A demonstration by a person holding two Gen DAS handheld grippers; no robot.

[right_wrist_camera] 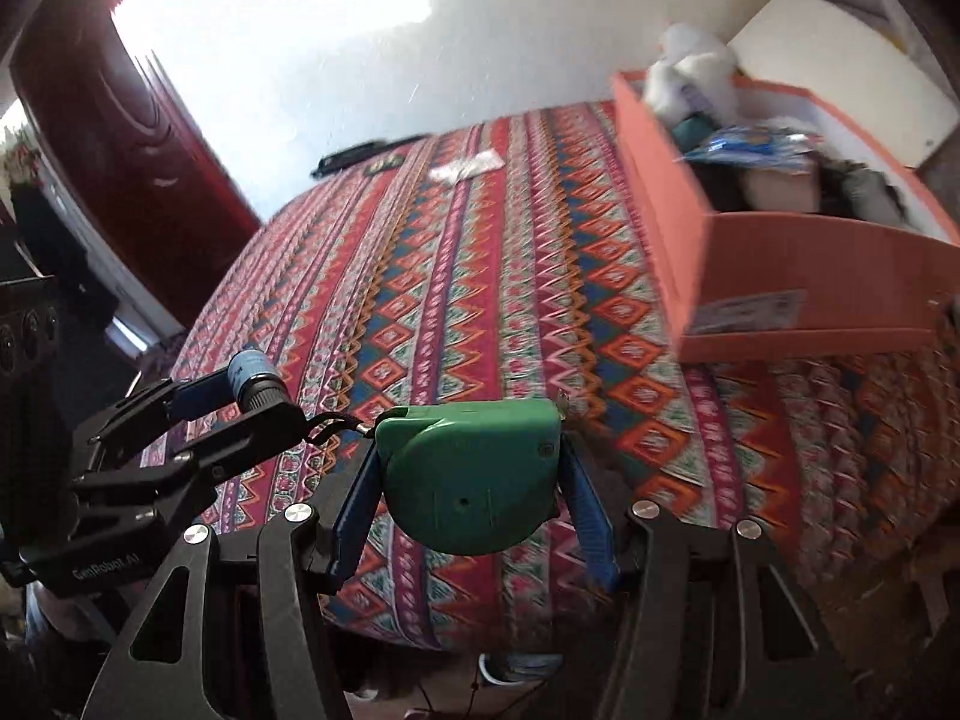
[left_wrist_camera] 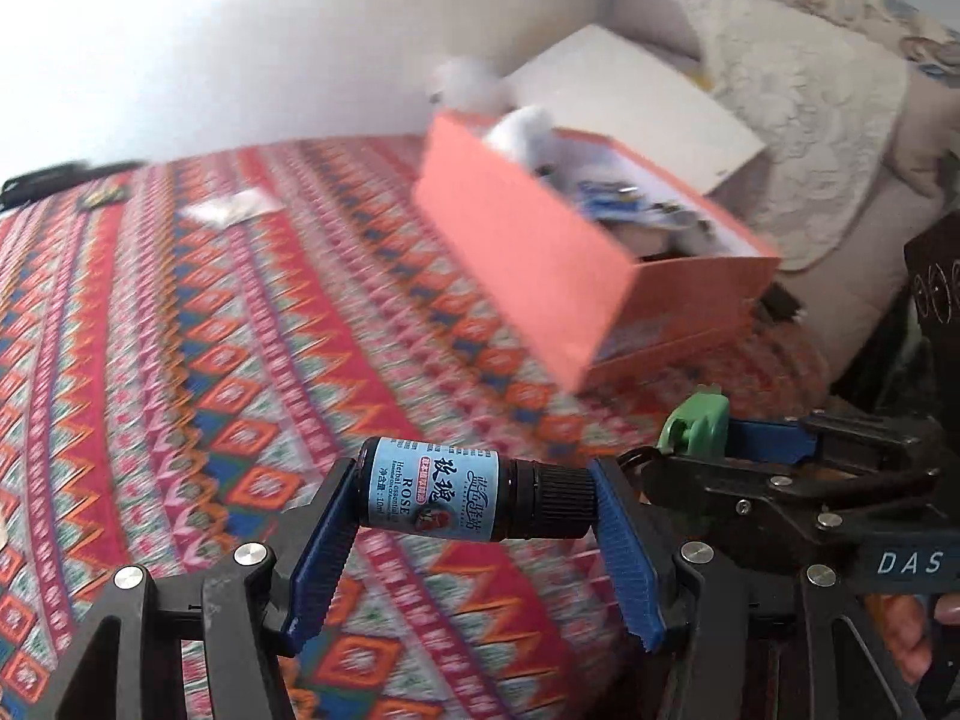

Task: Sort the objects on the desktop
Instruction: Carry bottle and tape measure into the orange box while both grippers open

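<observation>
My left gripper point(left_wrist_camera: 474, 480) is shut on a small dark bottle with a blue rose-oil label point(left_wrist_camera: 462, 495), held sideways above the patterned tablecloth point(left_wrist_camera: 210, 330). My right gripper point(right_wrist_camera: 471, 462) is shut on a green tape measure point(right_wrist_camera: 474, 474), also held above the cloth. The tape measure shows at the right of the left wrist view point(left_wrist_camera: 693, 423), and the bottle at the left of the right wrist view point(right_wrist_camera: 255, 378). An open orange box point(left_wrist_camera: 540, 258) holding several items stands ahead to the right, also seen in the right wrist view point(right_wrist_camera: 780, 252).
A white plush item point(left_wrist_camera: 522, 126) sticks out of the box. A small clear packet point(left_wrist_camera: 231, 207) and dark objects point(left_wrist_camera: 54, 177) lie at the far edge of the cloth. A white lid point(left_wrist_camera: 636, 96) leans behind the box. A dark red door point(right_wrist_camera: 120, 150) stands left.
</observation>
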